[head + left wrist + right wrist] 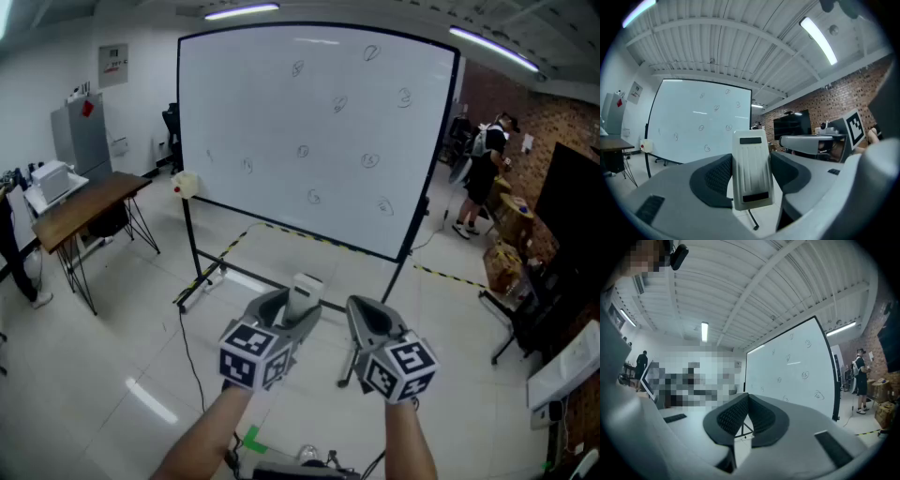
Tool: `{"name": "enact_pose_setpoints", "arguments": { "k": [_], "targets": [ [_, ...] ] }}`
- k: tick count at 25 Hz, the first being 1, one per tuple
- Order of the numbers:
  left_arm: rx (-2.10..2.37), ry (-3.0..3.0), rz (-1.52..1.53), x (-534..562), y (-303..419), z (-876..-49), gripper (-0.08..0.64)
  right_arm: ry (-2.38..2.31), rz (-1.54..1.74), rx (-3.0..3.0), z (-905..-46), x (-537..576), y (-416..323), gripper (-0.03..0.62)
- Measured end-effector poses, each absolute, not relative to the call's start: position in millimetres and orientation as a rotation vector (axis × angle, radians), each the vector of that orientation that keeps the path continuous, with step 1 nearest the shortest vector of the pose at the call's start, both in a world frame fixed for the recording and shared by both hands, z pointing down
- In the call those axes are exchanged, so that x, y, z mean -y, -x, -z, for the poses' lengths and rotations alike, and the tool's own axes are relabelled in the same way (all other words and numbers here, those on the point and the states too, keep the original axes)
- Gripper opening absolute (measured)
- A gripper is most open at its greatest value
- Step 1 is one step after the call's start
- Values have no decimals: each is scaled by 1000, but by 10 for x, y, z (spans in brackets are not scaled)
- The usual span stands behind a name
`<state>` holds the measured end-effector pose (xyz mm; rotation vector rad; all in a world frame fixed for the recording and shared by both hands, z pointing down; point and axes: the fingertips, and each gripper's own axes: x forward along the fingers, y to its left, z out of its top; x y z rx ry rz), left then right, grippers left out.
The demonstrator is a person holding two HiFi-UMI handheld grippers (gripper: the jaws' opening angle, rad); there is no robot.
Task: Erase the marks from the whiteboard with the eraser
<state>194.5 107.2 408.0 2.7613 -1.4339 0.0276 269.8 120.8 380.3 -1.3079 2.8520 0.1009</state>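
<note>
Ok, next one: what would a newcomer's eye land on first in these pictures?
The big whiteboard fills the middle of the head view, standing on the floor ahead and dotted with small circled marks. Below it, the left gripper is shut on a pale eraser held upright, while the right gripper beside it is shut and empty.

The left gripper (296, 311) holds a white eraser (305, 291), right gripper (367, 317) close beside, facing the marked whiteboard (253, 103).

One whiteboard (272, 122); roughly ten marks (370, 160); one eraser (306, 286); two grippers (292, 317) (364, 319)
</note>
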Motion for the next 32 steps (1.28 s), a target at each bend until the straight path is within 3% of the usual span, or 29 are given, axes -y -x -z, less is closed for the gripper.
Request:
{"name": "enact_pose_setpoints", "arguments": {
  "k": [10,32],
  "targets": [
    [1519,-2728,-53,-420,-1510,-4025,261,1267,-117,-2854,-3739,-528,-2331,-8],
    [1734,-2670,-20,2135,-716,-3554,261,1014,-198,-2912,-3300,2142,-1509,-8]
  ]
}}
